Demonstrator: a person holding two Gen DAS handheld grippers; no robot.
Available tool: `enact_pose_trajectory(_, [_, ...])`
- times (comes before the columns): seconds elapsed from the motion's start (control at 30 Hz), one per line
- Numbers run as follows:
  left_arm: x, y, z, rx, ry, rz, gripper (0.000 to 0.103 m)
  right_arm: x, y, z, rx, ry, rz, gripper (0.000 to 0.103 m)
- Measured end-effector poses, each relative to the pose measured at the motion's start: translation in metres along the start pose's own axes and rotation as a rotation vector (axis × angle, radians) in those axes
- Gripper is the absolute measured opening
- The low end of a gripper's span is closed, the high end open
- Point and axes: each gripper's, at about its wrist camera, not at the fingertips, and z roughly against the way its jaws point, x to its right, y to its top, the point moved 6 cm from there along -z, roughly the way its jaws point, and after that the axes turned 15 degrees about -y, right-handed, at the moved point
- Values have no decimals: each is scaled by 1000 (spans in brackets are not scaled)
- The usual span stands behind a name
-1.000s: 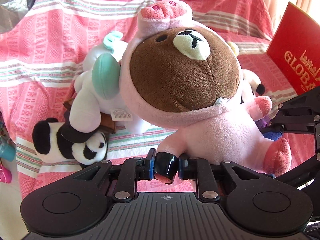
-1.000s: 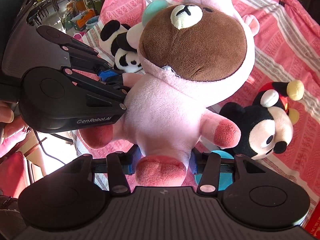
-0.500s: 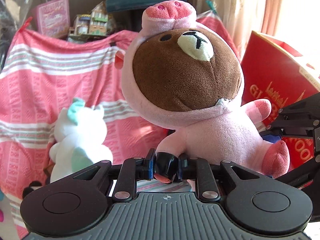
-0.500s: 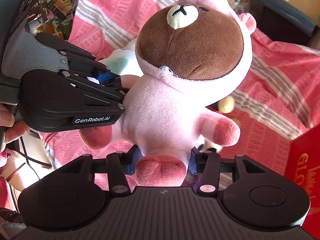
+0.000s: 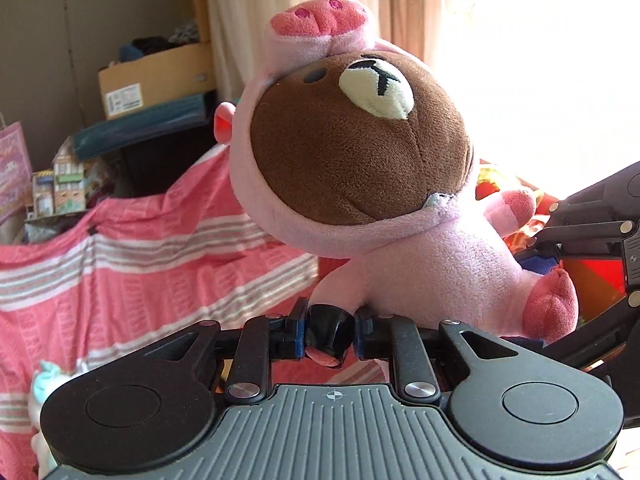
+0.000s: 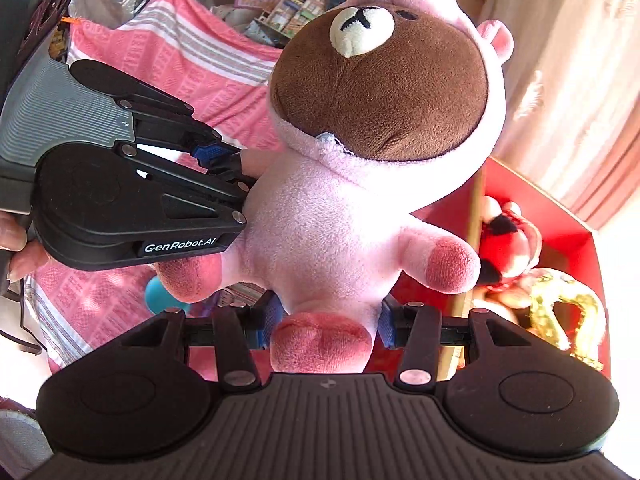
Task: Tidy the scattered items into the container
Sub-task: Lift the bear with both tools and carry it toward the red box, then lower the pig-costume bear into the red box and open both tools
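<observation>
A brown-faced bear plush in a pink pig suit [image 5: 360,160] hangs in the air between both grippers. My left gripper [image 5: 329,334] is shut on its arm; it also shows in the right wrist view [image 6: 236,168] at the plush's left side. My right gripper [image 6: 324,326] is shut on one pink foot of the plush [image 6: 332,216]; it shows at the right edge of the left wrist view [image 5: 600,240]. The red box [image 6: 560,208] lies below and right of the plush, with a red-and-black mouse plush [image 6: 508,240] and a gold item [image 6: 564,312] inside.
A pink striped cloth [image 5: 140,260] covers the surface behind and below. A white and mint plush [image 5: 52,384] lies at the lower left. A cardboard box [image 5: 156,80], toy houses [image 5: 60,184] and curtains [image 5: 320,0] stand behind.
Both grippers have lifted the pig-suit bear higher and carried it right, over the red box. The panda and white plush have dropped out of view or to the lower left.
</observation>
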Motion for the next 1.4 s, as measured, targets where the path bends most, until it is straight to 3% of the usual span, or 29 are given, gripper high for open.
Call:
enact_pose_trajectory(0.27, [89, 52, -68, -20, -94, -73, 33, 105, -39, 9, -59, -101, -33, 54])
enact_pose_trajectory(0.57, [125, 42, -127, -125, -124, -69, 34, 142, -89, -21, -139, -76, -29, 56])
enact_pose_trajectory(0.63, [122, 38, -135, -146, -123, -57, 36, 144, -95, -31, -150, -70, -36, 63])
enact_pose_trajectory(0.67, [121, 36, -138, -159, -122, -52, 39, 144, -99, -36, -157, -70, -37, 68])
enact_pose_trajectory(0.7, [119, 34, -140, -177, -116, -42, 42, 144, -103, -42, -170, -77, -31, 83])
enact_pose_trajectory(0.73, [114, 31, -142, -201, -109, -23, 51, 144, -107, -47, -179, -97, -27, 94])
enact_pose_trajectory(0.77, [109, 30, -142, -208, -103, -4, 61, 143, -111, -50, -179, -109, -18, 96])
enact_pose_trajectory(0.83, [104, 30, -141, -198, -129, 15, 62, 138, -118, -52, -185, -95, -11, 96])
enact_pose_trajectory(0.9, [107, 31, -136, -179, -149, 5, 76, 135, -122, -53, -181, -108, -8, 97])
enact_pose_trajectory(0.93, [105, 37, -133, -155, -132, -22, 89, 135, -121, -53, -183, -121, -6, 97])
enact_pose_trajectory(0.97, [105, 42, -129, -128, -102, -54, 95, 134, -123, -53, -185, -135, -10, 97])
enact_pose_trajectory(1.07, [106, 51, -121, -90, -75, -133, 95, 141, -128, -47, -188, -145, -63, 97])
enact_pose_trajectory(1.17, [108, 49, -115, -88, -98, -122, 95, 162, -140, -37, -180, -173, -106, 98])
enact_pose_trajectory(1.4, [109, 40, -112, -103, -124, -113, 95, 167, -121, -37, -172, -210, -192, 98])
